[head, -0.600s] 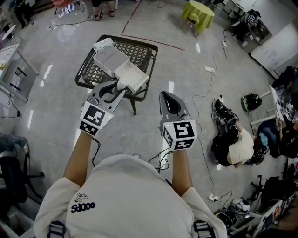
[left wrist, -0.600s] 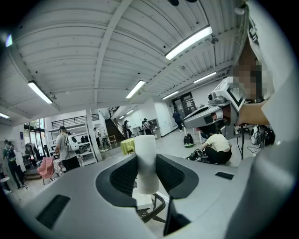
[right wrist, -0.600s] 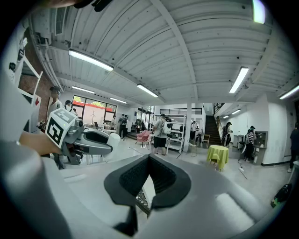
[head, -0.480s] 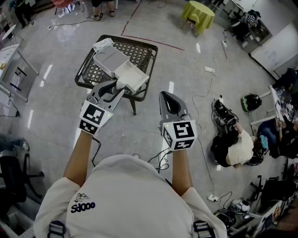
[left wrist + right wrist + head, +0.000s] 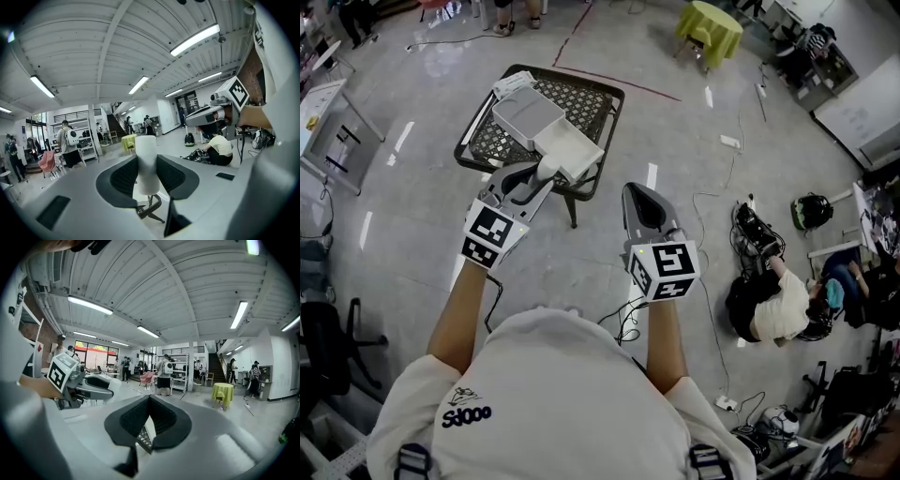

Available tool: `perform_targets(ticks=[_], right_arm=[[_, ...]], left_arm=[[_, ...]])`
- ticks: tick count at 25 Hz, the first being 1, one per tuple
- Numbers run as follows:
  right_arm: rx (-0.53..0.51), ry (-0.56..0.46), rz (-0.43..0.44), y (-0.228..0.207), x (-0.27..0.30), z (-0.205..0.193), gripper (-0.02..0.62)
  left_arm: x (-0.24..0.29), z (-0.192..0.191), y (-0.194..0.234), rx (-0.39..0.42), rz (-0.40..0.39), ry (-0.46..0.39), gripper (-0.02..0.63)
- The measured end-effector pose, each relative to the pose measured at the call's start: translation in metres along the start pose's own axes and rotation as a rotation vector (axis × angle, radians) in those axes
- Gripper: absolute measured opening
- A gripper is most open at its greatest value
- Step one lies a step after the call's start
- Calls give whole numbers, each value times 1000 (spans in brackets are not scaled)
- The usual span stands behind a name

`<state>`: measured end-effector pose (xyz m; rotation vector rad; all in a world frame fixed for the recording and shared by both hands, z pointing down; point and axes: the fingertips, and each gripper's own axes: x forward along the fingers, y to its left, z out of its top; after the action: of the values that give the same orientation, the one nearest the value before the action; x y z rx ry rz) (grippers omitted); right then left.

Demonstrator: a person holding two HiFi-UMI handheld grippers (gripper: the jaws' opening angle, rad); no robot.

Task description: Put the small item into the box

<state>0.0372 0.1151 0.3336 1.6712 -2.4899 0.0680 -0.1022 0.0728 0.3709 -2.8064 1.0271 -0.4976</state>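
Left gripper (image 5: 536, 178) sits left of centre in the head view, reaching up the frame toward the black mesh table (image 5: 595, 98). Its own view shows a small white cylinder (image 5: 148, 161) standing upright between the two dark pads. Both pads press on its sides, so the claw is closed on the cylinder, fairly wide because of its girth. In the head view the cylinder shows at the claw's tip, at the table's near edge and overlapping the near corner of the box. I cannot tell whether it is over the box or just short of it, and it is not inside. The box (image 5: 525, 120) lies open on the table in the upper left of the frame, a grey half farther up and a white half (image 5: 572, 150) touching it on the near side. A flat white object (image 5: 512, 85) lies at the table's far left corner. Right gripper (image 5: 637, 195) is at centre frame, over bare floor to the right of the table, well apart from the box. Its own view shows the pads meeting at the tips with nothing between them, so that claw is closed and empty. A yellow-green covered stool (image 5: 710, 28) stands at the top of the frame. A person (image 5: 773, 302) sits on the floor at the right.
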Motion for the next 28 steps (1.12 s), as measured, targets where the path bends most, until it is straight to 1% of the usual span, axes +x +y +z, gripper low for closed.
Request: perform_targets(ticks=[5, 13, 16, 19, 23, 28], right_arm=[[9, 2, 21, -10, -2, -4, 11], [9, -5, 61, -29, -7, -8, 11], [1, 5, 83, -35, -10, -13, 11], [0, 17, 94, -41, -10, -18, 11], [13, 29, 109, -44, -4, -25, 11], [18, 54, 115, -52, 7, -37, 11]], left_arm=[[8, 2, -7, -2, 14, 15, 124], [22, 7, -19, -31, 46, 10, 124], [25, 8, -28, -30, 59, 1, 124], [28, 6, -33, -33, 69, 10, 124], [33, -1, -30, -39, 79, 31, 124], [46, -3, -25, -54, 74, 23, 124]])
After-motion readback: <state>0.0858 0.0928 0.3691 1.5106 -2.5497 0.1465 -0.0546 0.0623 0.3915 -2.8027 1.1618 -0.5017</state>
